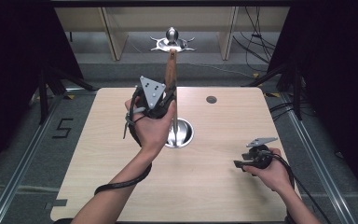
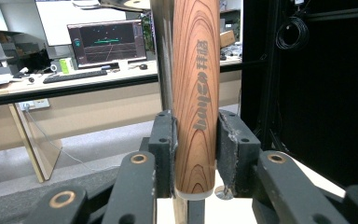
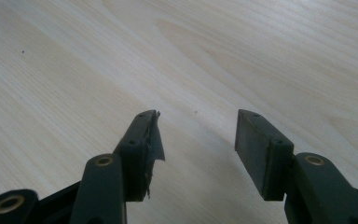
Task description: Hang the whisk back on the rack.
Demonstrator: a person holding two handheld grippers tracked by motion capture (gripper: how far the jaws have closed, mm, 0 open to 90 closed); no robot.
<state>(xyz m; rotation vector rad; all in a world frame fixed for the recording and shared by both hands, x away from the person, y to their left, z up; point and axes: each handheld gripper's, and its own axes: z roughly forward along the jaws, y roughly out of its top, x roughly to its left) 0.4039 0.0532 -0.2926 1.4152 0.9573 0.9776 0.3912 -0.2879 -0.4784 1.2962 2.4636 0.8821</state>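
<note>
A: Where's the wooden handle?

B: Upright at bench centre, beside a steel pole rising from a round metal base. The left gripper has its jaws clamped on the smooth, striped grain.

A: And the right gripper?

B: At four o'clock near the bench edge, jaws apart over bare pale laminate, with open room at six.

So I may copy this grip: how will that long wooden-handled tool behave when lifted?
The wooden handle looks rigid and probably smooth, so it might slip between the left gripper pads. The metal end sits far above the grip, so it will likely feel top-heavy and want to tip.
</note>
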